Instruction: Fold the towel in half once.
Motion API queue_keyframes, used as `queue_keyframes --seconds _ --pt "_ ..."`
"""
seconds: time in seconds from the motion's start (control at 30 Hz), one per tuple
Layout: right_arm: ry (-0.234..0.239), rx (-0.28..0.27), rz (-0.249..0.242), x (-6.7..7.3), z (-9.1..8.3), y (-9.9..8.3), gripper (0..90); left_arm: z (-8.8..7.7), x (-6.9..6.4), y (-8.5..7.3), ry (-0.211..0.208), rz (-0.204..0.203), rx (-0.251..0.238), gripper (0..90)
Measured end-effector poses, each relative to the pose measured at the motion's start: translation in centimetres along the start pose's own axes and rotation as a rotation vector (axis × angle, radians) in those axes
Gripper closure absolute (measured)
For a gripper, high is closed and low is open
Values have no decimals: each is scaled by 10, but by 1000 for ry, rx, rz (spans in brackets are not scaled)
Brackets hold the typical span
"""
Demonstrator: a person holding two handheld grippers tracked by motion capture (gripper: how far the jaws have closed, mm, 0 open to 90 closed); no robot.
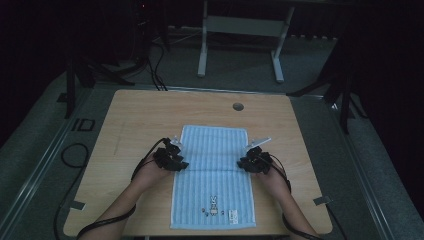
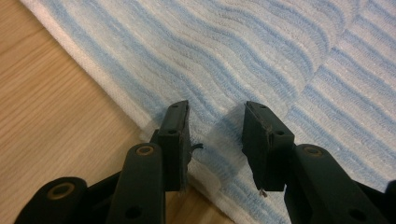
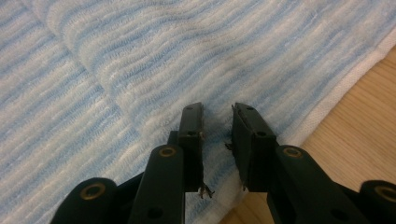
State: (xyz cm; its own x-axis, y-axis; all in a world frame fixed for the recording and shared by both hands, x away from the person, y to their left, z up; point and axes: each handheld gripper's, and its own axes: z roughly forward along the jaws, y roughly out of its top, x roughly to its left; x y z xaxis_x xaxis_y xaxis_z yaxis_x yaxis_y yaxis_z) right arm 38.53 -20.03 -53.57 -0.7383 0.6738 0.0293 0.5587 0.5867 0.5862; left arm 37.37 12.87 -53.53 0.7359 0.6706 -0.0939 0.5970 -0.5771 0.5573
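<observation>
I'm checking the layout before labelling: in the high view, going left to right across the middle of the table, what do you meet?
Bare table → left gripper → blue striped towel → right gripper → bare table again.

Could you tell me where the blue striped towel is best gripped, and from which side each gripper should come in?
Judging by its flat pose, grip the blue striped towel at its long side hems, about mid-length beside the crosswise crease. The left gripper should come from the towel's left edge and the right gripper from its right, each sliding one jaw under the thin hem.
</observation>
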Motion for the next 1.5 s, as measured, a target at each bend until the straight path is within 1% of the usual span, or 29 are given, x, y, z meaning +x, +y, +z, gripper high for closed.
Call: queue_keyframes --seconds 0.2,0.23,0.3,0.37,0.4,0.47,0.57,0.6,0.63,0.67,0.7,0.77,0.8,0.87,0.9,0.93,0.97,1.0,1.07,1.13,1.17,1.2,1.23,1.27,1.33,1.37,1.43,1.47,1.5 --pt "11 6 0 0 1 2 717 -2 0 -4 -20 -9 -7 609" --pt "12 8 0 0 0 2 715 -2 0 -4 -20 -8 -7 609" --pt "10 10 -2 1 0 3 698 -4 1 -3 -34 -11 -13 603" --pt "3 -2 -6 0 -3 5 685 -7 4 -1 -38 -19 -23 597" --pt "2 -8 -7 -1 -5 7 679 -9 6 1 -38 -26 -33 596" --pt "-13 -18 -6 -5 -9 12 676 -14 11 7 -16 -28 -42 593" --pt "-36 -41 9 -19 -16 27 671 -16 24 20 28 -40 -47 538" --pt "-45 -49 16 -25 -17 32 671 -16 31 26 35 -61 -54 537" --pt "-46 -50 37 -33 -17 39 662 -15 35 29 40 -73 -58 512" --pt "-49 -50 49 -37 -16 42 661 -14 40 33 53 -89 -63 492" --pt "-63 -50 59 -43 -14 47 661 -13 46 37 62 -104 -72 490" --pt "-62 -54 91 -54 -10 55 642 -9 56 43 84 -122 -82 469" --pt "-71 -57 105 -59 -7 58 631 -6 60 46 97 -128 -86 462" --pt "-90 -46 116 -68 0 64 595 -1 68 49 123 -141 -98 462" --pt "-97 -40 128 -72 5 66 587 2 73 51 132 -164 -108 462" --pt "-102 -32 141 -75 9 68 581 5 77 52 129 -191 -116 462" --pt "-106 -23 154 -78 13 69 570 8 81 53 136 -206 -117 462" --pt "-112 -14 161 -80 17 71 570 11 84 55 146 -214 -119 463" --pt "-125 -4 177 -84 23 73 552 16 90 57 148 -227 -116 464" --pt "-126 2 196 -88 29 75 535 23 94 58 142 -237 -122 474" --pt "-135 7 216 -89 32 76 533 27 96 58 139 -246 -119 477" --pt "-144 15 236 -90 35 76 533 31 97 57 141 -249 -114 477" --pt "-142 18 241 -91 37 75 536 34 97 58 146 -244 -106 479" --pt "-149 27 239 -91 40 75 537 37 96 58 145 -239 -101 486" --pt "-159 53 222 -90 46 75 545 40 95 59 141 -244 -113 496" --pt "-167 63 211 -89 48 74 561 41 94 59 137 -234 -111 507" --pt "-167 53 198 -87 49 74 613 43 91 62 146 -215 -105 510" --pt "-166 53 195 -86 49 74 659 44 88 63 156 -192 -98 535" --pt "-159 58 189 -84 49 75 731 45 87 64 159 -180 -95 571"
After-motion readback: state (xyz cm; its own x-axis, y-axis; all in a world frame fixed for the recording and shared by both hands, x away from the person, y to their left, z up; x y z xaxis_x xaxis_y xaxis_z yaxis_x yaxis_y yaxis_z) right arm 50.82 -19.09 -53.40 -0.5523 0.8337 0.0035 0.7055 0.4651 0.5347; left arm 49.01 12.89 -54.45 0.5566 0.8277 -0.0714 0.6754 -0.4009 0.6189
